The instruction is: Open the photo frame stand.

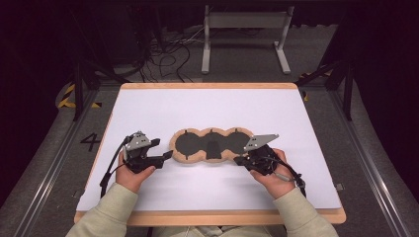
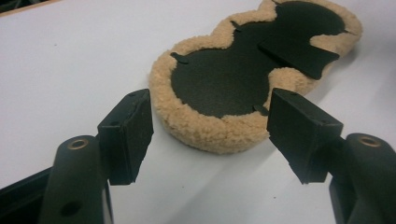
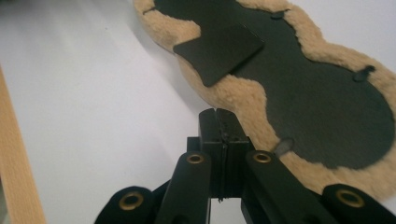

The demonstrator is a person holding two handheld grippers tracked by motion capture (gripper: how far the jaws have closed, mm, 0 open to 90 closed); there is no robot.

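While the person's hands rest low on the white table top [image 1: 207,111], a three-lobed fleece pad [image 1: 210,145] lies flat near the front middle of it, between the two grippers. Its tan woolly rim surrounds a black backing, and a small black flap [image 1: 213,148] sits on the middle lobe, reaching over the near rim. The left gripper [image 1: 165,148] points at the pad's left end with its jaws standing wide apart; in the left gripper view the nearest lobe lies just beyond the pads [image 2: 133,133], with nothing gripped. The right gripper [image 1: 238,159] sits at the pad's right end with its jaws pressed together and nothing between them; in the right gripper view the tips lie just beside the woolly rim.
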